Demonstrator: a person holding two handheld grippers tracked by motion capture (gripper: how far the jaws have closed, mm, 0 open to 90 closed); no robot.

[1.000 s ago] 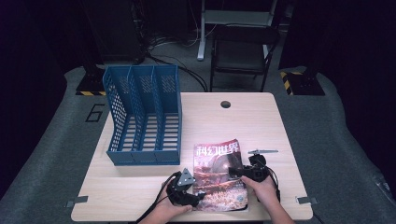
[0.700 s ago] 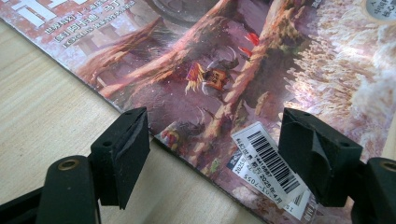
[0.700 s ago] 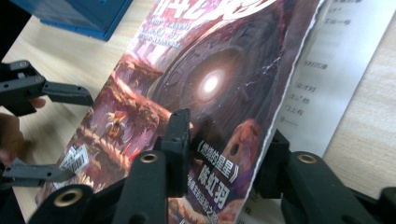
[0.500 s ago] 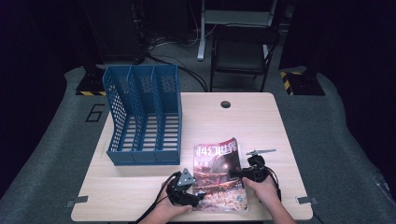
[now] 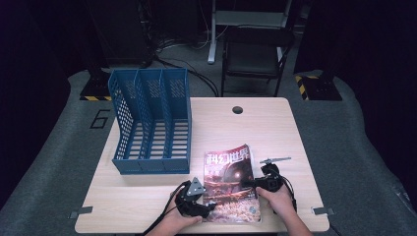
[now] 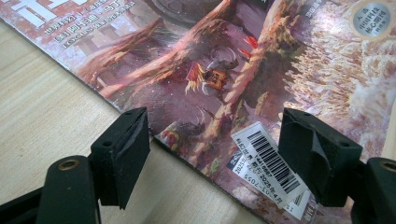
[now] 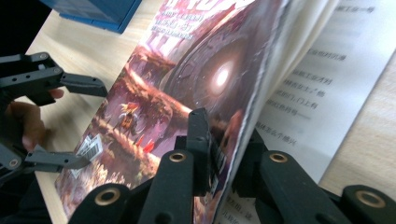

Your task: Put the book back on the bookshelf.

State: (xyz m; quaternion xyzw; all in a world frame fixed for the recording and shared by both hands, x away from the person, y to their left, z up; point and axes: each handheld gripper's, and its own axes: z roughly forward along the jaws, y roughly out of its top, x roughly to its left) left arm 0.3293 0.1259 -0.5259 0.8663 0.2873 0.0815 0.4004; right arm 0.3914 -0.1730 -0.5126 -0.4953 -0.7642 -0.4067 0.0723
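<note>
One table [image 5: 147,206], light wood, with one round hole [image 5: 237,109] near its far edge.

One blue file rack [image 5: 151,120], three compartments, standing upright on the table's left half, open tops and perforated walls.

One magazine [image 5: 229,183] with a reddish illustrated cover, lying on the near half of the table between the two hands, just right of the rack's near corner. One white barcode label [image 6: 271,163] sits near its corner in the left gripper view.

One thin grey metal piece [image 5: 275,160] lying on the table just beyond the right hand (too small to identify).

One black chair [image 5: 255,51] beyond the table's far edge, on the floor.

Two grippers, one per hand.

Left gripper [image 5: 209,209]: held low at the magazine's near left corner, forearm entering from the bottom edge. Its jaws stand wide apart (left gripper view), one over bare wood, the other over the cover beside the barcode; nothing is between them but the corner lying flat beneath.

Right gripper [image 5: 248,183]: held at the magazine's right edge, hand [image 5: 276,196] behind it. Its jaws are closed on the front cover and some pages [image 7: 243,93], lifted clear of a printed page [image 7: 303,93] below (right gripper view). The left gripper [image 7: 84,123] appears there across the cover.
</note>
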